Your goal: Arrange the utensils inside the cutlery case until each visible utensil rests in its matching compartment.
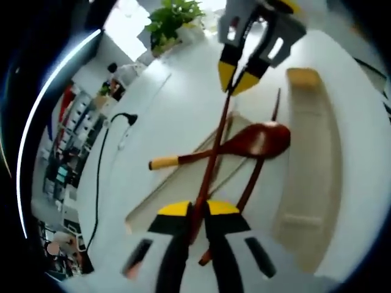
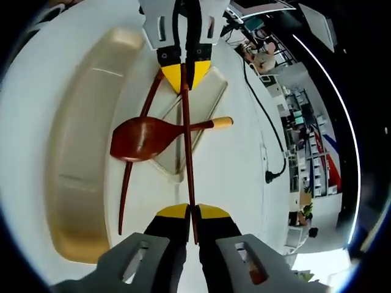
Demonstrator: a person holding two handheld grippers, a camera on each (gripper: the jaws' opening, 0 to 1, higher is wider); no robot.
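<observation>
Both my tools are on the same chopstick (image 1: 211, 162), one at each end. Left tool (image 1: 198, 210) is pinching the near end, jaws pressed together on the stick. Right tool (image 2: 191, 212) looks clamped on the other end the same way; in the left gripper view it comes in from the top, yellow tips closed around the stick.

Landmark: the spoon (image 2: 146, 137), dark red bowl, light handle tip. It lies on the white worktop (image 2: 238, 177), crossing a flat clear lid or tray (image 2: 204, 97). The held chopstick runs straight across the spoon handle, long axis tool to tool, roughly square to the spoon. I can't tell if it touches the spoon or clears it.

Second chopstick (image 2: 131, 159) lies under or beside the spoon bowl, angled a little off the held one, free of both tools.

The cutlery case (image 2: 76, 159), a translucent tan trough, sits just beyond the spoon's bowl end. Its long axis runs near parallel to the held stick. So my guess at the next move is a sideways carry over the bowl into the case, both tools equally placed.

No readable labels or brand marks anywhere.
</observation>
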